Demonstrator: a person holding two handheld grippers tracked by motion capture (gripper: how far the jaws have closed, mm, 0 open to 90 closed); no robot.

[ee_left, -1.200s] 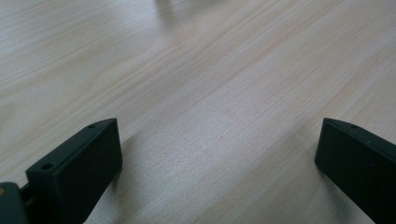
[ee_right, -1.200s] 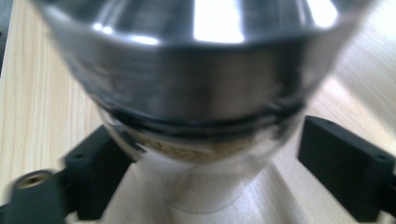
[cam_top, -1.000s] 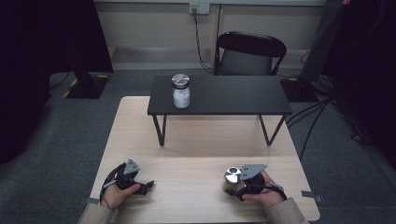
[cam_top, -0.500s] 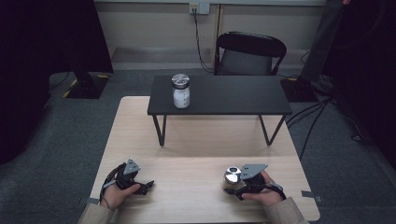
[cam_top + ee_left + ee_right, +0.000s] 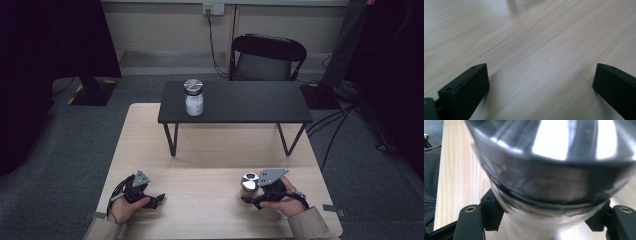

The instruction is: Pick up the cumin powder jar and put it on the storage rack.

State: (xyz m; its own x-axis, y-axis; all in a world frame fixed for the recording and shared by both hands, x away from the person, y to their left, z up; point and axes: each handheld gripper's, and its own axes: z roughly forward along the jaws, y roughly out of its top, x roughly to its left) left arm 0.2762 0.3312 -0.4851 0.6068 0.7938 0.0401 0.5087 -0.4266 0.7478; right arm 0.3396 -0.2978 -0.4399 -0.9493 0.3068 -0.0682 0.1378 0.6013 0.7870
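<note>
**Jar with steel lid gripped in right tongs, low over the tabletop**

Jar point(image 5: 248, 183) with shiny metal lid and clear body, clamped between the jaws of the right tongs point(image 5: 251, 192), at the near right of the light wooden tabletop point(image 5: 210, 160). Seen close in the right gripper view point(image 5: 549, 175), jaws pressed on the glass just under the lid rim. Whether resting on the wood or just above it: cannot tell. Left tongs point(image 5: 156, 199) spread wide, nothing between them, low over bare wood at the near left. Farther off, a matching jar of white contents point(image 5: 193, 97) upright on a small black table point(image 5: 250, 102); behind that, a black chair point(image 5: 267, 57).

Likely best handled by keeping squeeze steady, lid level, lifting straight, since smooth glass could slip.
</note>
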